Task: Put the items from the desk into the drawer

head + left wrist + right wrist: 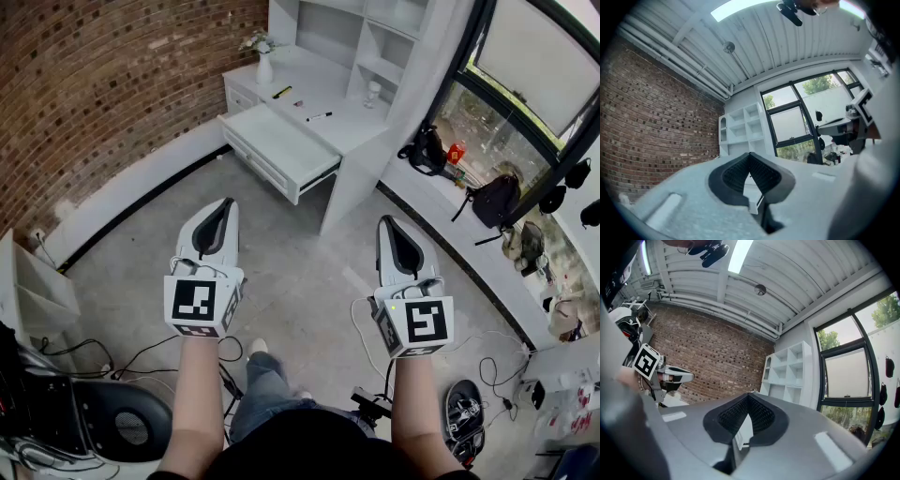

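Everything the task concerns lies straight ahead and well apart from both hands, across a stretch of bare floor (pixel 281 281). The left gripper (pixel 225 204) and the right gripper (pixel 386 223) are held side by side at about the same level, pointing toward the white desk (pixel 361 131). Neither has reached it. Each gripper's own view shows its ribbed black pads meeting at the tip with nothing caught between them, so both are closed and empty, the left (pixel 750 155) as much as the right (pixel 748 398). The drawer (pixel 281 150) is already pulled out from the desk's front toward the person, and what shows of its inside looks bare. On the desk top behind it lie two slim things: a black pen (pixel 319 116) and, further back and to the left, a yellow marker (pixel 282 92). Each lies flat, with its long axis running slantwise across the head view rather than toward the grippers. The pen sits a little to the right of the midline between the hands, so the right gripper seems the likelier one for it, and the left for the marker. Either way the jaws would have to open, and probably turn to close across the thin barrel. A vase (pixel 263 66) with flowers stands at the desk's far left corner. A small white thing (pixel 373 91) under the shelves is too small to make out.
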{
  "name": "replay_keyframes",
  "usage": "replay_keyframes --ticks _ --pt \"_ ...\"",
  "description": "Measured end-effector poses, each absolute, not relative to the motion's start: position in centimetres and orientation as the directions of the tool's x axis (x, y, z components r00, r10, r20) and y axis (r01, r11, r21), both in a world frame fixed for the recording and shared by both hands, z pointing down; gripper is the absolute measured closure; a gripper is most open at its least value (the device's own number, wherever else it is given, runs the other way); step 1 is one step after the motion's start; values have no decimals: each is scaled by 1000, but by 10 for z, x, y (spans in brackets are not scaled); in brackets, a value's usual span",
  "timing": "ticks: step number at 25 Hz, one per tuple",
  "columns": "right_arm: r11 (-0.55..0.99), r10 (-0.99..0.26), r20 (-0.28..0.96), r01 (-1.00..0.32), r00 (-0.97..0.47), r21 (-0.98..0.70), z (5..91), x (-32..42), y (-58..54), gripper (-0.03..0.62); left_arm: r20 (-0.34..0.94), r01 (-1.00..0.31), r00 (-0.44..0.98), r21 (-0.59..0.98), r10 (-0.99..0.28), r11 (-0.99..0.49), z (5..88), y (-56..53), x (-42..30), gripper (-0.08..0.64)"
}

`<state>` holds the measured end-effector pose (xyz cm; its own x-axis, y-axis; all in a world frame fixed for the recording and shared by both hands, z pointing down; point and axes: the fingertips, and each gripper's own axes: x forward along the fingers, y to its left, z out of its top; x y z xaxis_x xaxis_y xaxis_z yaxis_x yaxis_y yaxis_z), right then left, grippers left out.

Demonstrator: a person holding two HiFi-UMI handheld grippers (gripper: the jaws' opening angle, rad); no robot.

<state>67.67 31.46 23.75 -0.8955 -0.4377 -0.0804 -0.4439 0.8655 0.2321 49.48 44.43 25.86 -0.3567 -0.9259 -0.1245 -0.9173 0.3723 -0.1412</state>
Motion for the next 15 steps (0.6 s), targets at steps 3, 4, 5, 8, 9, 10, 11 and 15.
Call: replay_keyframes --ticks 3,4,5,8,9,10,11,15 --pt "865 -436 -89 -444 -896 235 235 694 329 586 -138 -916 -347 -161 -928 367 251 455 516 560" --pt "863 -437 -92 -446 -895 236 234 700 333 586 -142 -917 -343 -165 -929 364 249 458 523 560" --pt "862 -439 -94 -448 -894 237 233 705 336 586 -144 -917 -339 -169 -930 360 248 460 529 560" --pt "862 -438 -104 -449 -893 236 229 717 343 586 -150 -917 -334 -177 -931 358 245 467 543 560" --pt "861 -436 -109 -450 -893 236 227 720 344 586 -153 -916 -335 -179 -930 360 245 469 546 560" --pt "860 -438 -115 -453 -892 237 226 723 345 586 -156 -915 -337 -180 -929 362 244 470 549 560" --pt "857 -441 -122 -457 -889 237 226 726 344 586 -159 -914 -338 -180 -928 364 243 471 551 560" --pt "871 -436 -129 -454 -891 189 228 731 342 576 -164 -913 -340 -179 -926 367 243 473 553 560"
